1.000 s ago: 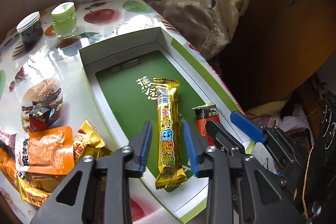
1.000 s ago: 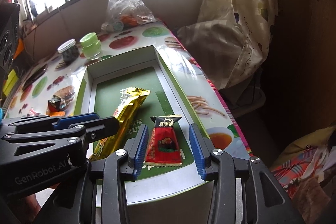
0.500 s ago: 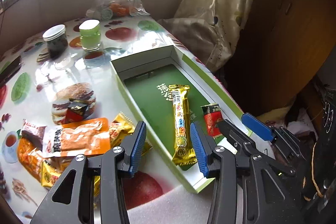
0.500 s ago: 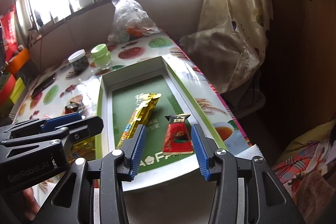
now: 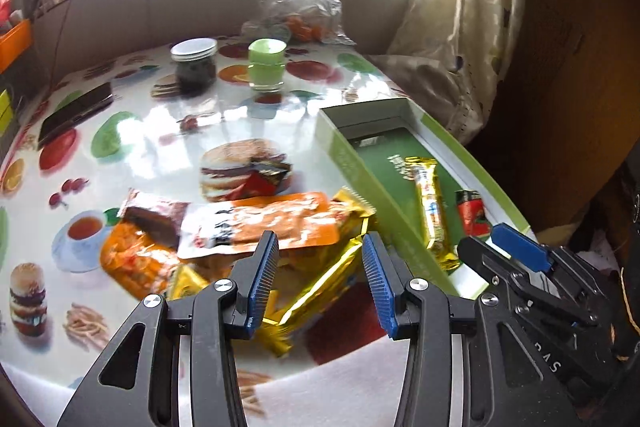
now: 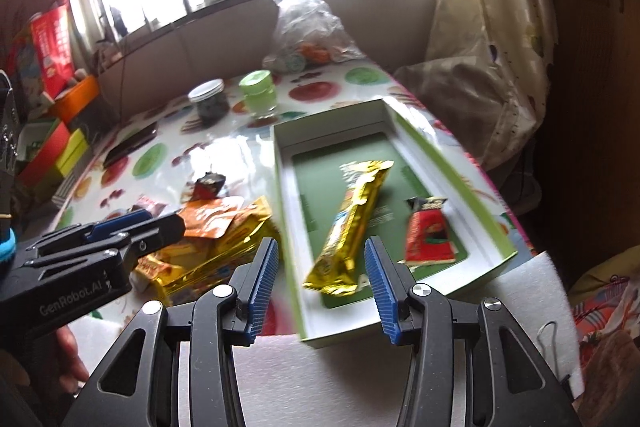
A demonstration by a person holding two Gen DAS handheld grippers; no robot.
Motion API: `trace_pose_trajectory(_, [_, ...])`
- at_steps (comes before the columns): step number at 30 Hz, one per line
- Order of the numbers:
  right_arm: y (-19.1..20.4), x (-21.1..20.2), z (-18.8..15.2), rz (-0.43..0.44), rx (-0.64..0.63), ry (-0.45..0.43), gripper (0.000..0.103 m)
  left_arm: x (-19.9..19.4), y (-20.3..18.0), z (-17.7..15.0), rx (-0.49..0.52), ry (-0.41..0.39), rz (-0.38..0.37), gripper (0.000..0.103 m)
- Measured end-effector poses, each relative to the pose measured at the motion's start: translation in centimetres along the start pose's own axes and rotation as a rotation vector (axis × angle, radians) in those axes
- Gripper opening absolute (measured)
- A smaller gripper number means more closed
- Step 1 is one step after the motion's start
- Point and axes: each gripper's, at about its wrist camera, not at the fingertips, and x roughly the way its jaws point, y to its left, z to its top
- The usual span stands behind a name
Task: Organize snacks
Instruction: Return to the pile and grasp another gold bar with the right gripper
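Note:
A green-and-white box (image 5: pixel 352 163) (image 6: pixel 472 187) holds a long gold bar (image 5: pixel 430 211) (image 6: pixel 352 223) and a small red packet (image 5: pixel 472 217) (image 6: pixel 430 233). Left of the box lies a pile of loose snacks: an orange packet (image 5: pixel 272 223) (image 6: pixel 208 217), gold packets (image 5: pixel 320 287) (image 6: pixel 200 267), a brown packet (image 5: pixel 156 217) and a small red-black packet (image 5: pixel 260 181) (image 6: pixel 208 185). My left gripper (image 5: pixel 320 283) is open and empty above the pile's near edge. My right gripper (image 6: pixel 320 283) is open and empty, held back over the box's near end.
Two jars, one dark (image 5: pixel 194 65) and one green (image 5: pixel 266 65), stand at the back of the fruit-print table (image 5: pixel 140 131). A plastic bag (image 5: pixel 300 7) sits behind them, a dark phone (image 5: pixel 76 115) at left. White foam (image 6: pixel 320 379) edges the table front. A curtain (image 6: pixel 500 27) hangs at right.
Both grippers have pulled back and risen from the box. The left one has swung left from over the gold bar to above the snack pile. The bar and red packet stay in the box.

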Motion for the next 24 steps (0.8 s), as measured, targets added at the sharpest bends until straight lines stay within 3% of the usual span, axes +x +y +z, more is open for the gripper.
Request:
trace_pose_trajectory(10, [4.7, 2.2, -1.4, 0.103, -0.061, 0.076, 0.045, -0.7, 5.9, -2.6, -0.112, 0.013, 0.075, 0.045])
trace_pose_trajectory(24, [6.1, 6.4, -1.4, 0.162, 0.110, 0.187, 0.045, -1.0, 9.7, -4.7, -0.189, 0.033, 0.107, 0.045])
